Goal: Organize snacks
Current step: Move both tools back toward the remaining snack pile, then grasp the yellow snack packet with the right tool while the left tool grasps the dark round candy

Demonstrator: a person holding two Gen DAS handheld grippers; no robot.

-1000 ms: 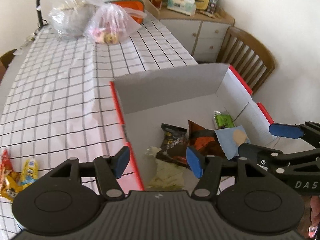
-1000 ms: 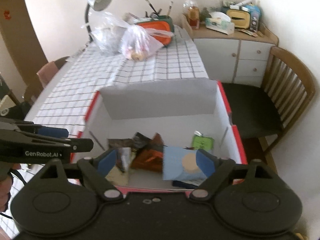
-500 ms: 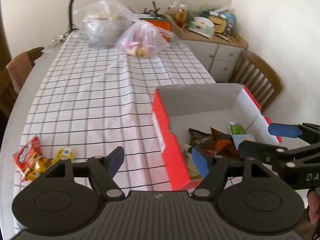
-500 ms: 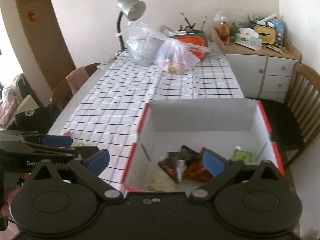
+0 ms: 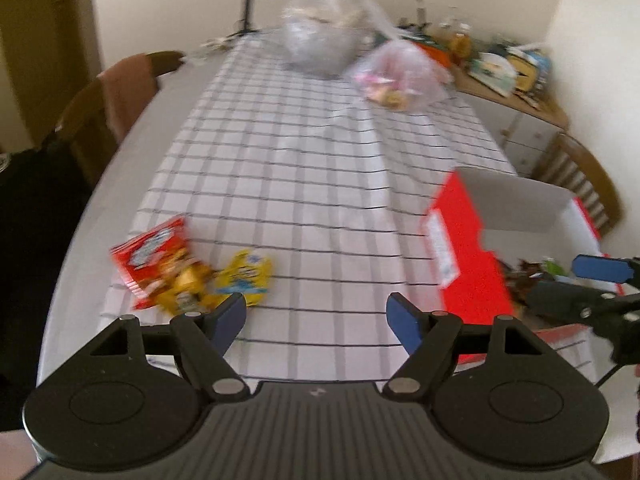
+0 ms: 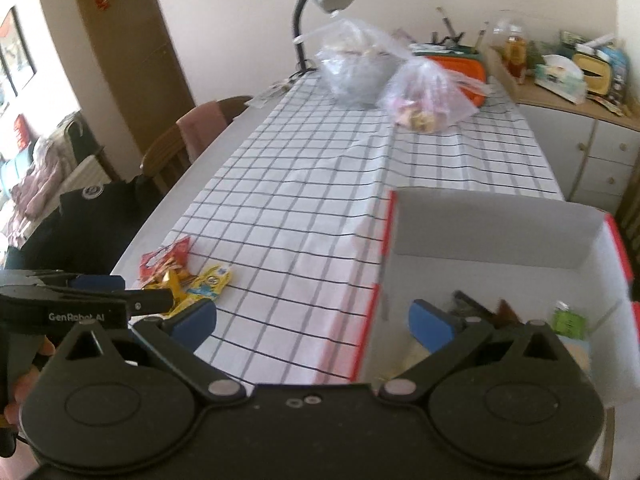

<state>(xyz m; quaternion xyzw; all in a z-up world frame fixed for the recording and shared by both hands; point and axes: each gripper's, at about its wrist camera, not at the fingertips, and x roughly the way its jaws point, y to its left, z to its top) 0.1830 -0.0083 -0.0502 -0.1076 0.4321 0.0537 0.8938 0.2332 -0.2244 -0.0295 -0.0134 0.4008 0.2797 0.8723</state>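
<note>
Sitting in the red box (image 6: 496, 236) already are several snacks — three packets (image 5: 188, 276) remain on the bench (image 5: 304, 184); left hand-held gripper (image 5: 316, 316) and right hand-held gripper (image 6: 312, 320) gape empty, the right's jaws having just widened.

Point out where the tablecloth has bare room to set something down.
The widest free patch is the checked tablecloth between the snack packets near the left edge, the red box on the right and the plastic bags at the far end. It is crowded around the packets and inside the box.
</note>
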